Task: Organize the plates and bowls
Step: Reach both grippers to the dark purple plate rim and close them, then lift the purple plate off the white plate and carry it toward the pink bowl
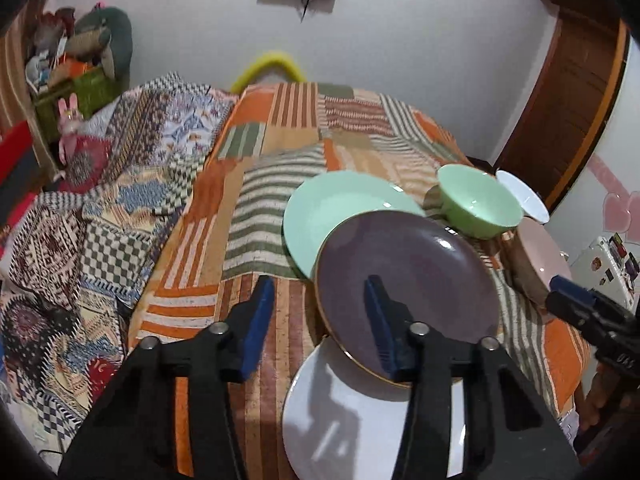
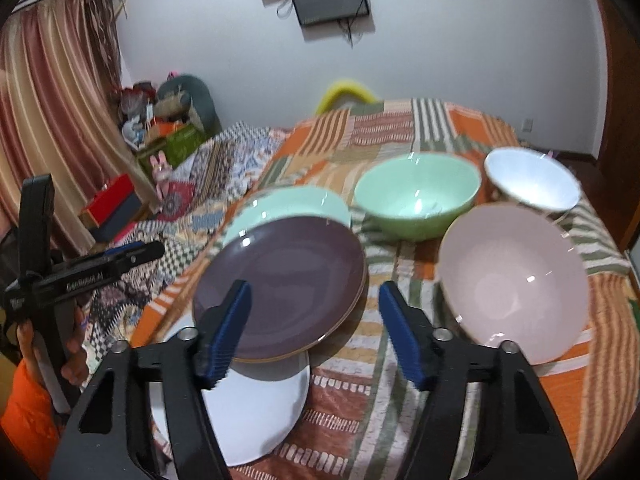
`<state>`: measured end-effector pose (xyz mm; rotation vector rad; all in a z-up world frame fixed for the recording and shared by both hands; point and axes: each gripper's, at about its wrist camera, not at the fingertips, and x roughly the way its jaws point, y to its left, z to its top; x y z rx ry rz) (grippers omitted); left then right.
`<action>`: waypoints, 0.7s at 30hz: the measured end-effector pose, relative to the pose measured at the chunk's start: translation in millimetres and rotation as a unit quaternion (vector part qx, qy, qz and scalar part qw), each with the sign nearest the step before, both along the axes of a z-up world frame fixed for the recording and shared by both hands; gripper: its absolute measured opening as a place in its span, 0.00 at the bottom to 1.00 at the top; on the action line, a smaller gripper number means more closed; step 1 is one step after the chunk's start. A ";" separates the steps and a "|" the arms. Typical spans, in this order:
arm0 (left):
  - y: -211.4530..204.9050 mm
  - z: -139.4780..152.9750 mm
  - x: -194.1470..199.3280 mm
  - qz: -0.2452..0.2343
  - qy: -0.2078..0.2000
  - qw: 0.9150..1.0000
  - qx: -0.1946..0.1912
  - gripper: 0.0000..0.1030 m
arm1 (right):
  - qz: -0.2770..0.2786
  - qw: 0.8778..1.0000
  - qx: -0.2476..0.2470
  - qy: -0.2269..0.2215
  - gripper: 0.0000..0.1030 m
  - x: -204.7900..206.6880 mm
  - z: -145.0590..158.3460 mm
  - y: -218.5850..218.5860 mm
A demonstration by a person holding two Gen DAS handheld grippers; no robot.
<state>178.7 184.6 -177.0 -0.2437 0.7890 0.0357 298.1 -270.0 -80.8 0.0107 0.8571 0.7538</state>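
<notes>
lying on a soft blanket (image 2: 400, 380), the purple plate (image 2: 288, 280) looked hard, slippery, breakable; best pinched at its rim. both grippers, left (image 1: 320, 316) and right (image 2: 314, 316), were open, holding nothing.

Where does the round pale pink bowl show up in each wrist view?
Left wrist view: pale pink bowl at the right edge, partly hidden behind the right hand-held gripper.
Right wrist view: it fills the lower right, tilted toward the camera.
Shared landmark: the light green bowl, just behind it in both.
</notes>
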 end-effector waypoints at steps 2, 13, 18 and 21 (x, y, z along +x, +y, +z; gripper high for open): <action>2.4 -7.4 6.1 -0.002 0.006 1.000 -0.002 0.38 | 0.001 1.000 -0.009 0.011 0.49 4.2 -9.6 4.1; 1.7 -35.4 34.6 -0.025 0.034 0.999 -0.032 0.24 | -0.017 0.999 -0.035 0.030 0.38 29.1 -35.7 16.9; 4.2 -43.7 41.8 -0.031 0.044 0.997 -0.048 0.16 | -0.014 0.998 -0.043 0.038 0.33 33.0 -41.4 22.4; 4.7 -47.4 46.0 -0.030 0.049 0.997 -0.054 0.16 | -0.011 0.998 -0.042 0.046 0.29 37.4 -45.7 24.5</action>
